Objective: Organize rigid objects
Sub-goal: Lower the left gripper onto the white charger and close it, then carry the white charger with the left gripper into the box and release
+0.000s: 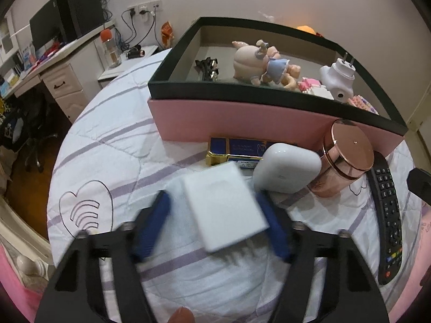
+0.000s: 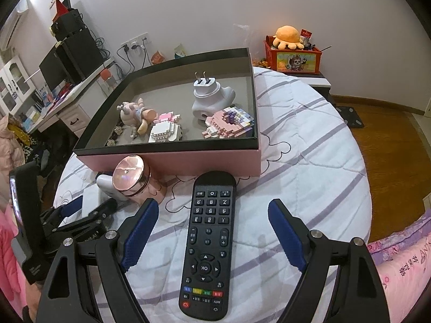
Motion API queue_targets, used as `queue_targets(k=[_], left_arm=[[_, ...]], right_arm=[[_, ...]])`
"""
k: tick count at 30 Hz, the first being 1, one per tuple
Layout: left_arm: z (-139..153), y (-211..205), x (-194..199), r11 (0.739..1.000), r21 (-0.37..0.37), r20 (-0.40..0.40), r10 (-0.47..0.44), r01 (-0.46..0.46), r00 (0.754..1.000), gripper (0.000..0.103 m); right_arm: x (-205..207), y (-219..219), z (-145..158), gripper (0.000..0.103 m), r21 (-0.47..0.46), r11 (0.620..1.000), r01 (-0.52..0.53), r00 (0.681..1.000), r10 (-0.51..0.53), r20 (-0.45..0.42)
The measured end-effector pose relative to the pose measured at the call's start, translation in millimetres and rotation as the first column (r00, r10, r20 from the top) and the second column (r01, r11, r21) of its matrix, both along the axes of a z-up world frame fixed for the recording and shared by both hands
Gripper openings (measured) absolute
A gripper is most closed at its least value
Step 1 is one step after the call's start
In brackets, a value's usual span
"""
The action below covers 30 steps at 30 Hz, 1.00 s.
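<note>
Left wrist view | left gripper [image 1: 215, 211] jaws around white box [image 1: 225, 207], grip uncertain | right gripper [image 2: 214, 238] wide astride remote [image 2: 208, 245], lower centre | several toys already in tray [image 2: 167, 158]; jar [image 2: 133, 179], remote, box left

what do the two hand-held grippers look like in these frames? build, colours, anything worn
Both match. The left hand-held gripper and right hand-held gripper have black angular frames with triangular cut-outs, silver pivot bolts, and two long fingers faced with textured blue pads. In the right wrist view the left unit also carries a black block body with small white lettering. No cables visible. A pink sleeve shows at the left edge.
</note>
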State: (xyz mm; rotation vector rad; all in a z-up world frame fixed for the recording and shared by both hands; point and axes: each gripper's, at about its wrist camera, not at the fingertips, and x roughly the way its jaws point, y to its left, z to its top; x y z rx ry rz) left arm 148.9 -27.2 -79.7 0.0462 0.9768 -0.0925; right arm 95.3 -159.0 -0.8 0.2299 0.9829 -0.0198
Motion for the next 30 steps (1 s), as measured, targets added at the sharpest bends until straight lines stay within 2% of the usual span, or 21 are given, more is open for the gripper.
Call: queue_targets(k=[3,14,22,30], left_arm=[[2,6,3,1.0,-0.019,-0.006,0.003,-0.003,1.0,0.04],[14,17,-2,0.999,-0.049,-0.028,0.001,-0.002,1.0,0.04],[43,22,-3,0.998,-0.067,0.007,-0.02,0.02,1.0,0.04],[71,11,15,0.994,-0.089,0.058,-0.059,0.064,0.997,0.04]], right_arm=[[2,1,-1,0.085,0.002,1.0,-0.002,1.0,0.002,0.0],[7,2,0,0.085,0.004,1.0,-0.007,1.0,0.007,0.0],[16,7,7,0.085,0.002,1.0,-0.028,0.999,0.028,0.022],[34,6,22,0.085,-0.008,0.999,-0.035,0.997,0.036,0.063]])
